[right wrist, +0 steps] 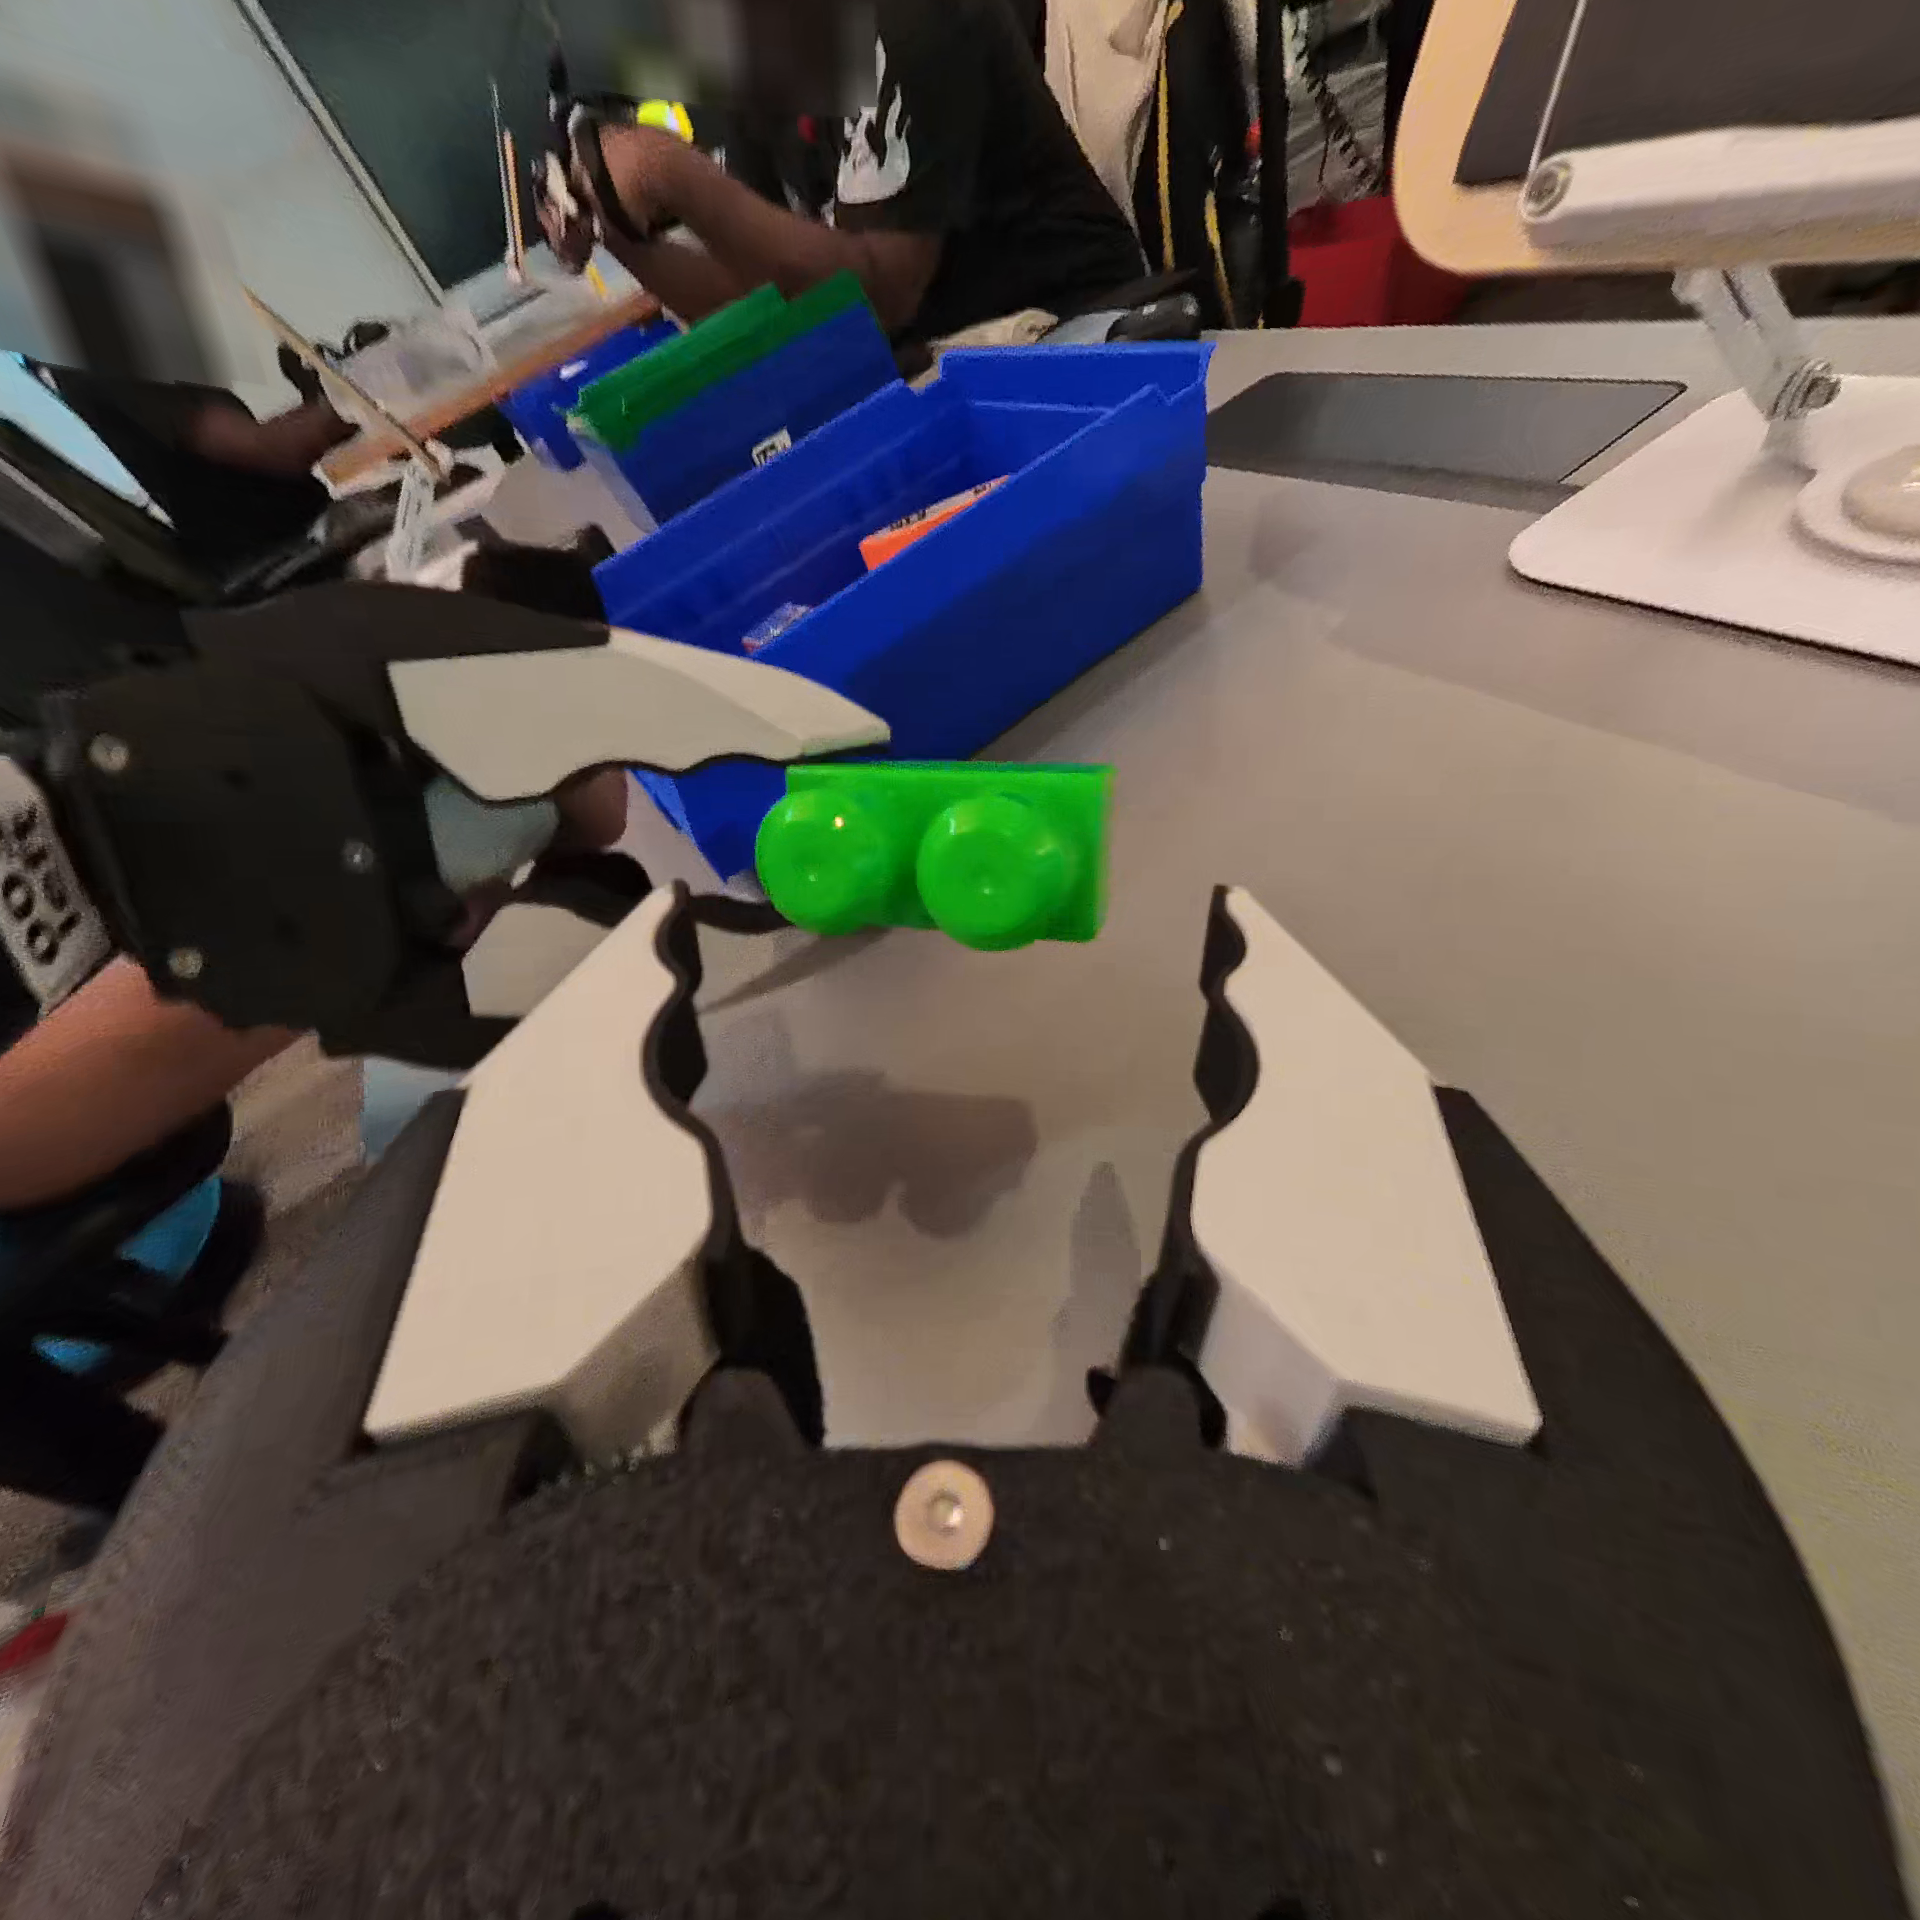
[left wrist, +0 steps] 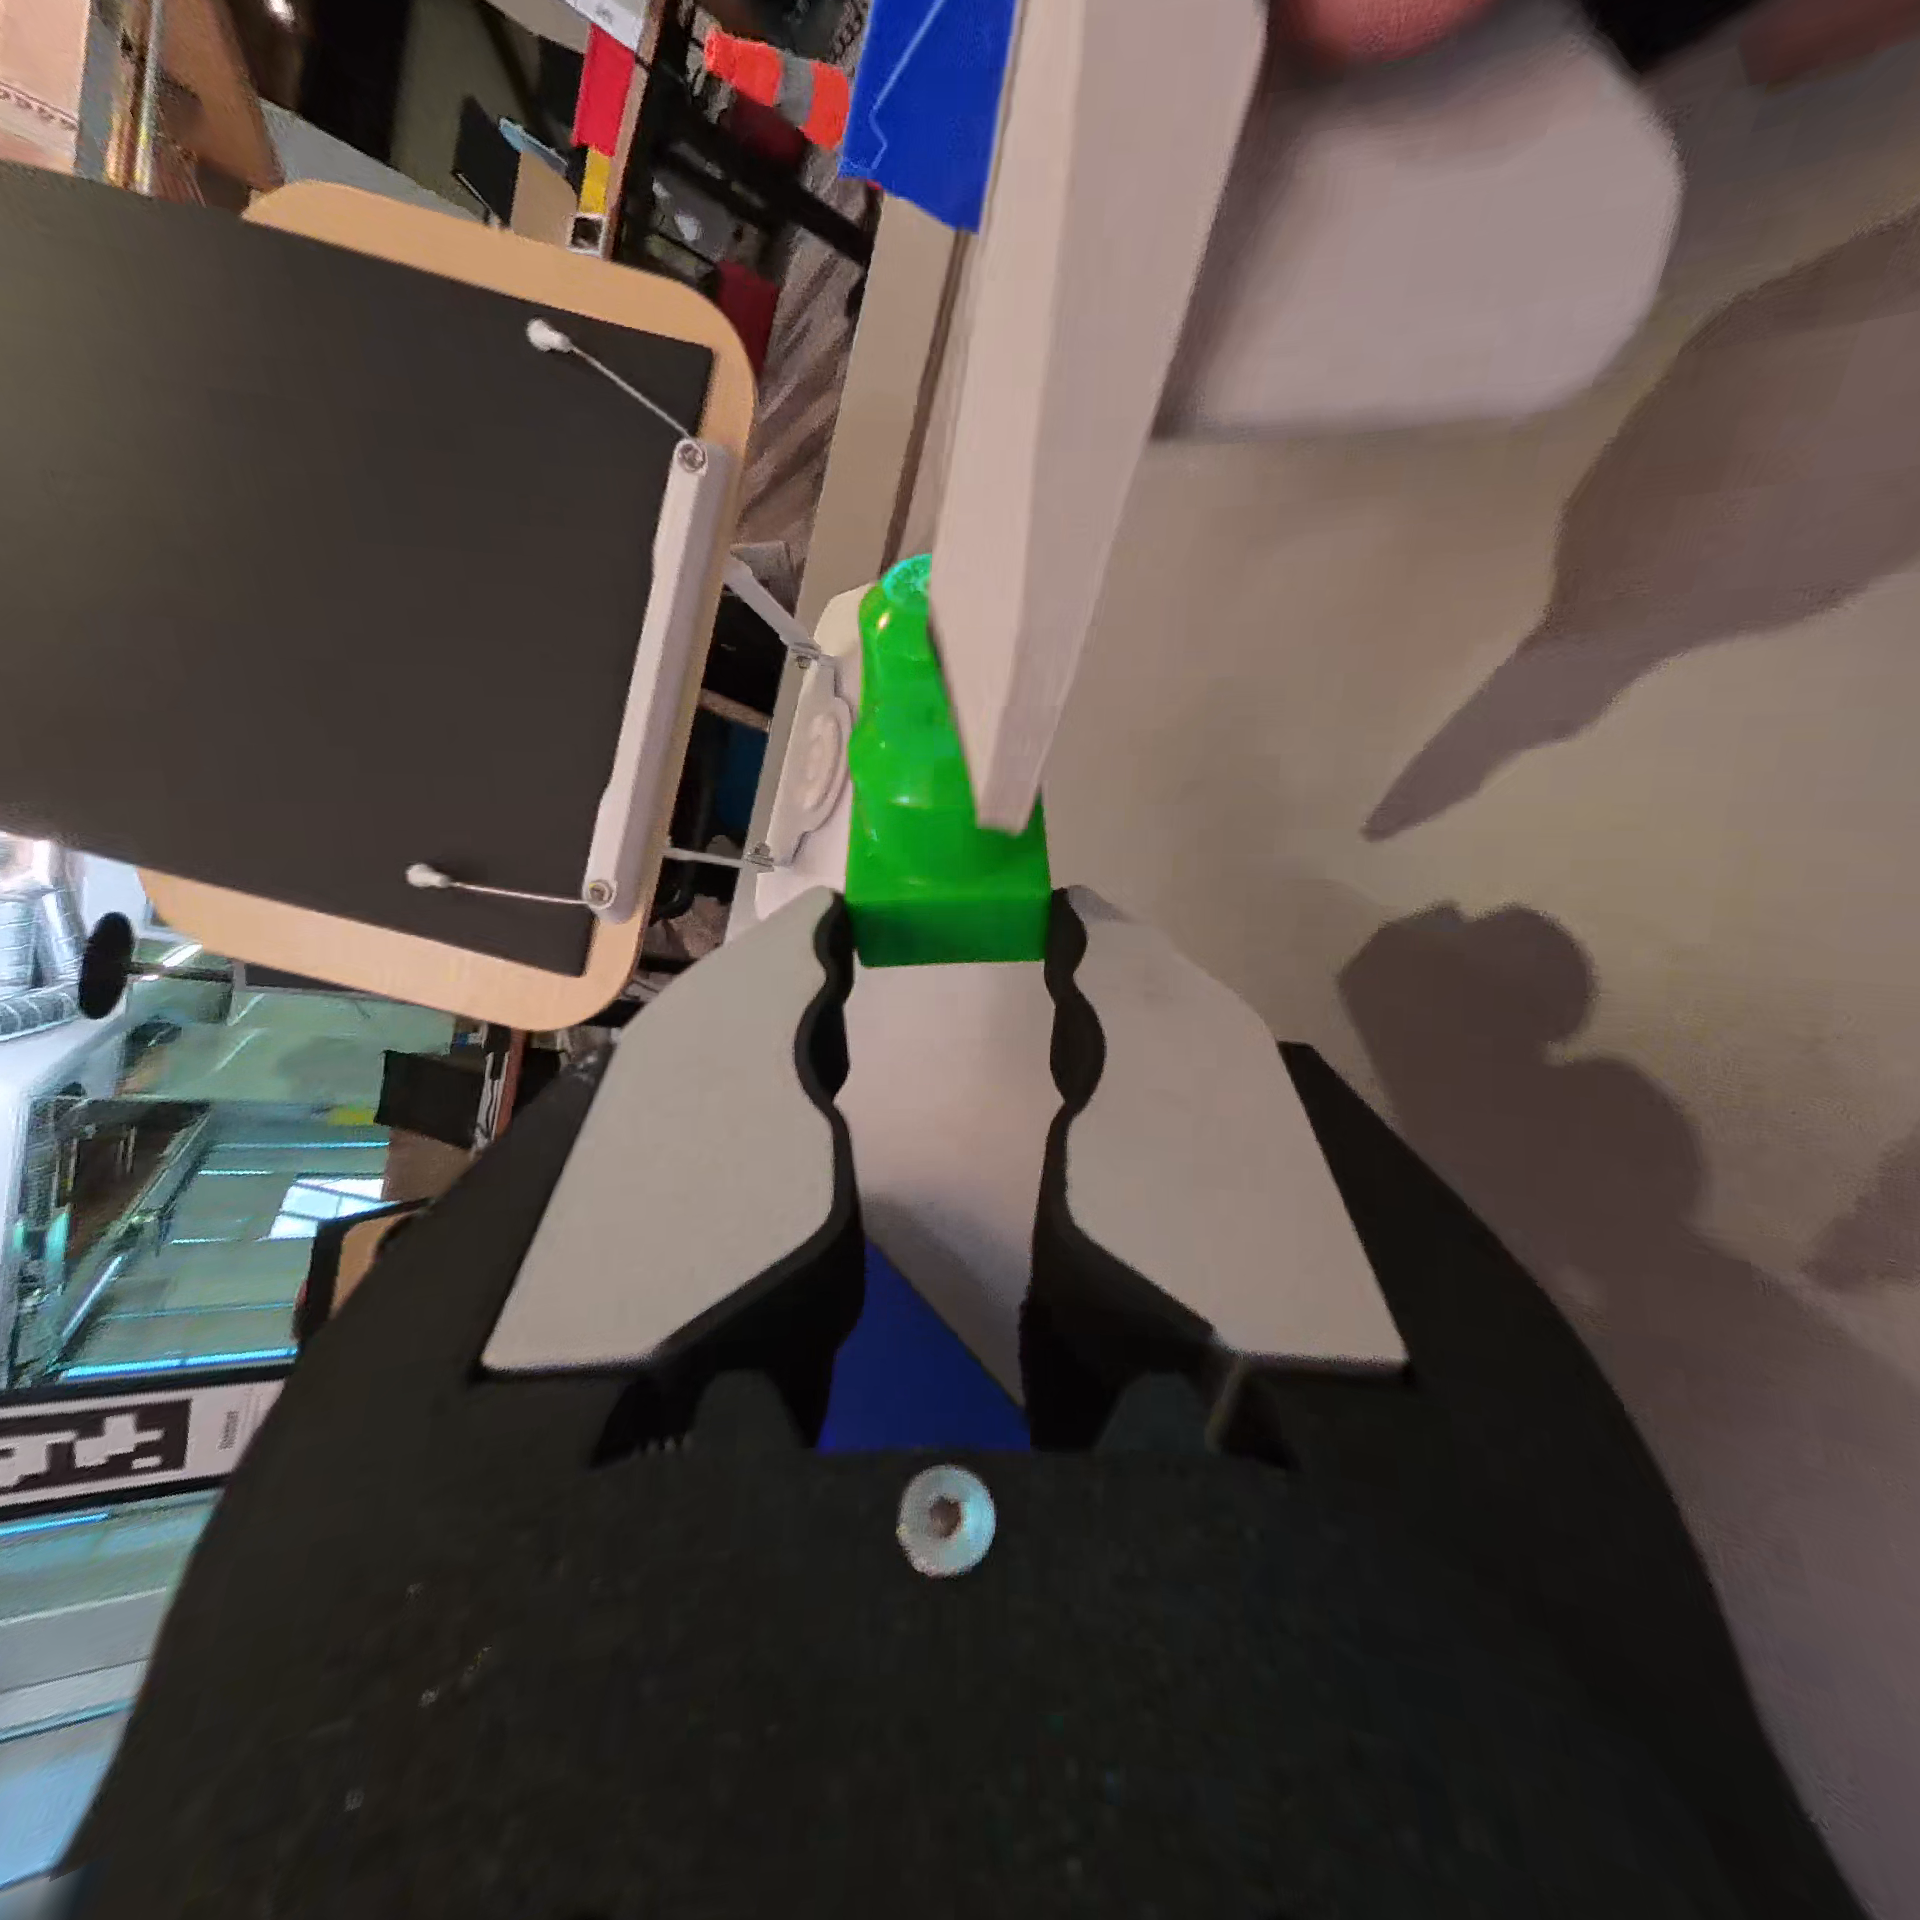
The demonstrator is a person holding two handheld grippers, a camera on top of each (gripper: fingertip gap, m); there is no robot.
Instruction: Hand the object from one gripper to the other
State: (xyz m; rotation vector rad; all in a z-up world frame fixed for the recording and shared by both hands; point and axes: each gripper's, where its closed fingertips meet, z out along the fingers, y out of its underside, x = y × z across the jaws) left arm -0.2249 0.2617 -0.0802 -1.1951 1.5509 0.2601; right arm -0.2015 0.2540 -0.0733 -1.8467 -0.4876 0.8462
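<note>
**Green block held over the grey worktop between two claws**

Grey worktop (right wrist: pixel 1455 831) fills the right wrist view, glossy enough to carry a dark shadow just ahead of the right claw (right wrist: pixel 951 914). That claw stands wide apart, its two pale fingers (right wrist: pixel 582 1195) with wavy black pads spread to either side and nothing between them. Just beyond its tips hangs the green block (right wrist: pixel 935 852), clear of the worktop, its two round studs facing the camera and its flat base turned away. The block sits level with the gap between the right claw's fingertips but does not touch them.

From the left comes the left claw (right wrist: pixel 769 790), black-bodied with grey fingers, its upper finger lying over the block's left end. In the left wrist view the left claw (left wrist: pixel 951 925) is closed on the block's (left wrist: pixel 940 883) flat base, one pad pressed to each side, while a pale finger of the right claw (left wrist: pixel 1039 468) reaches down beside the studs.

Farther back on the worktop stands a blue bin (right wrist: pixel 935 561) with a few small coloured items inside, and behind it more blue bins (right wrist: pixel 748 405), one with green dividers. To the right sits a white stand (right wrist: pixel 1714 520) carrying a dark screen with a light wooden rim (left wrist: pixel 312 582). At the far end, seated people work at another table.
</note>
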